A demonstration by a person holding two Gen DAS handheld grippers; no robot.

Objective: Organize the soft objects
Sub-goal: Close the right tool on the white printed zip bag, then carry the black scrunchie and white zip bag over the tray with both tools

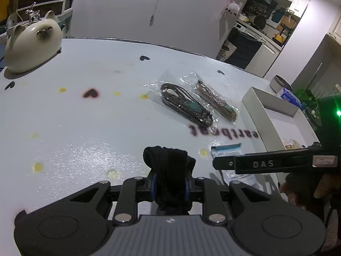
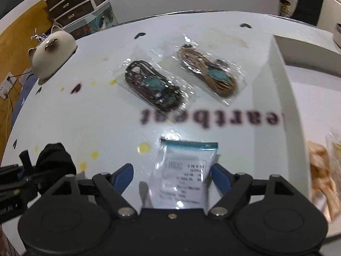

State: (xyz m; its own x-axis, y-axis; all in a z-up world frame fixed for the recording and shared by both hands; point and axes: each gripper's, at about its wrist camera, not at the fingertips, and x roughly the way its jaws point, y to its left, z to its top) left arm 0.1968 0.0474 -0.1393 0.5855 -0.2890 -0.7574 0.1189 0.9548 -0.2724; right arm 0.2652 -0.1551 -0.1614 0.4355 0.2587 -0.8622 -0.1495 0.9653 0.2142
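Note:
My left gripper is shut on a black knitted cloth and holds it just above the white table; the cloth also shows in the right wrist view. My right gripper is open, its blue fingertips on either side of a clear packet with a teal strip and label lying on the table. Two clear bags hold cords: a dark brown one and a tan one, both further back on the table.
A white open box stands at the right with tan packets inside. A ceramic cat figure sits at the far left corner. A grey round tin lies behind the box. The table edge curves at the back.

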